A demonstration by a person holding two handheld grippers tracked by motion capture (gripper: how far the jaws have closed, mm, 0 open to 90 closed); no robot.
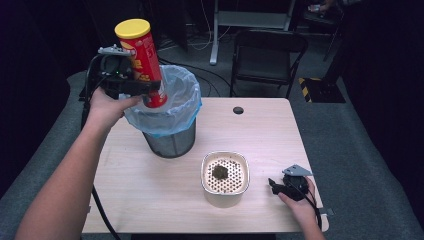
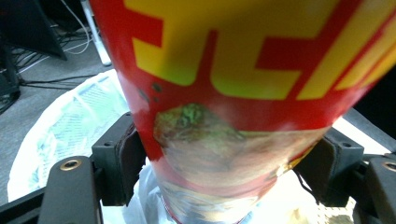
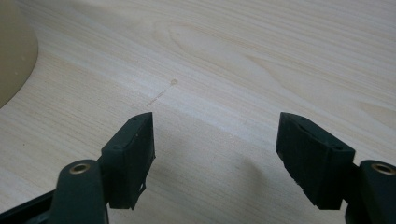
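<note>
**Left gripper clamps a chip can over the bin**

The left gripper [image 1: 131,84] grasps a tall red can [image 1: 144,64] with a yellow lid, its jaws pressed to either side of the can's lower half. The can stands nearly upright, its base inside the mouth of a mesh waste bin [image 1: 170,142] lined with a pale blue bag [image 1: 182,107]. The right gripper [image 1: 280,187] rests low near the bench's right front corner, jaws spread apart with nothing between them.

The bench [image 1: 260,135] is pale wood with a dark round hole near its far edge. Grey carpet surrounds it; a black folding chair [image 1: 267,55] stands behind, in a dim room with cables on the floor.

A cream container [image 1: 225,195] with a perforated insert sits near the front, a dark lump [image 1: 220,172] at its middle.

The left gripper view brings out the can's label [image 2: 224,135] up close: yellow lettering on red, a printed food picture, small dark specks. The right gripper view shows bare wood grain [image 3: 261,60] and the cream container's curved edge [image 3: 14,56].
</note>
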